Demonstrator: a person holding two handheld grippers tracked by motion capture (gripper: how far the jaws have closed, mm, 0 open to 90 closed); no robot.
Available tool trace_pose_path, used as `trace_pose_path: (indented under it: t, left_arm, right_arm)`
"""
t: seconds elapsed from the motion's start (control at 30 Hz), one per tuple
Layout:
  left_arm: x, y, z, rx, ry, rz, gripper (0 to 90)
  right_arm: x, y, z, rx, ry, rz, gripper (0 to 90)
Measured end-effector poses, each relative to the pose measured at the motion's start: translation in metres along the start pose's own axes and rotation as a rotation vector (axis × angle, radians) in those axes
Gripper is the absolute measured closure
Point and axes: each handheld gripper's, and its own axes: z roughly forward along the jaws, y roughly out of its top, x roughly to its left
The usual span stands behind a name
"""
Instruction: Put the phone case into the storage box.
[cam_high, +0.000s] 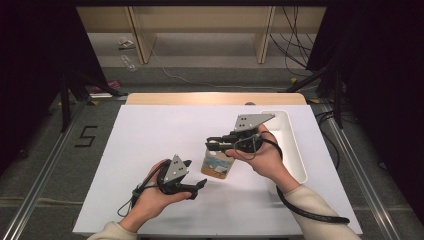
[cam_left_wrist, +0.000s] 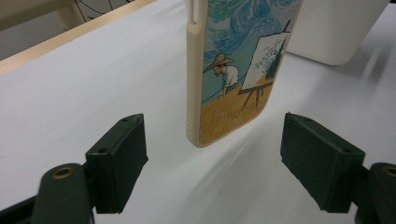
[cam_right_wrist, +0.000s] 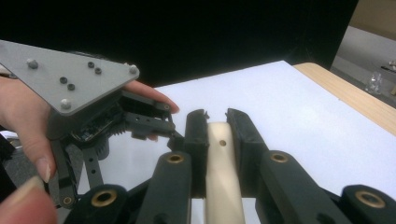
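A cream phone case (cam_high: 217, 164) with a painted field and a painter at an easel stands upright over the white table (cam_high: 150, 150). My right gripper (cam_high: 212, 144) is shut on its top edge. In the right gripper view the cream rim (cam_right_wrist: 222, 163) is pinched between the two black jaws (cam_right_wrist: 217, 123). My left gripper (cam_high: 195, 174) lies just left of the case's lower end, open. In the left gripper view the case (cam_left_wrist: 233, 70) hangs beyond and between the spread pads (cam_left_wrist: 119, 158), touching neither. The left gripper (cam_right_wrist: 140, 121) also appears close by in the right gripper view.
A white oblong bin (cam_high: 300, 150) sits on the right side of the table, behind my right hand, and its wall (cam_left_wrist: 336, 28) shows past the case. A wooden strip (cam_high: 215, 98) runs along the table's far edge. Dark stands flank the table.
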Motion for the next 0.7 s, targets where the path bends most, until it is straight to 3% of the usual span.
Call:
trace_pose_path:
  t: [0.27,0.7]
  left_arm:
    - [0.004,0.002,0.009,-0.013,-0.023,0.005,25.8]
    - [0.005,0.006,0.026,-0.011,-0.1,0.04,32.1]
  right_arm:
    - [0.002,0.0,0.001,0.001,0.012,0.005,79.6]
    - [0.003,0.0,0.004,0.006,0.03,0.012,79.6]
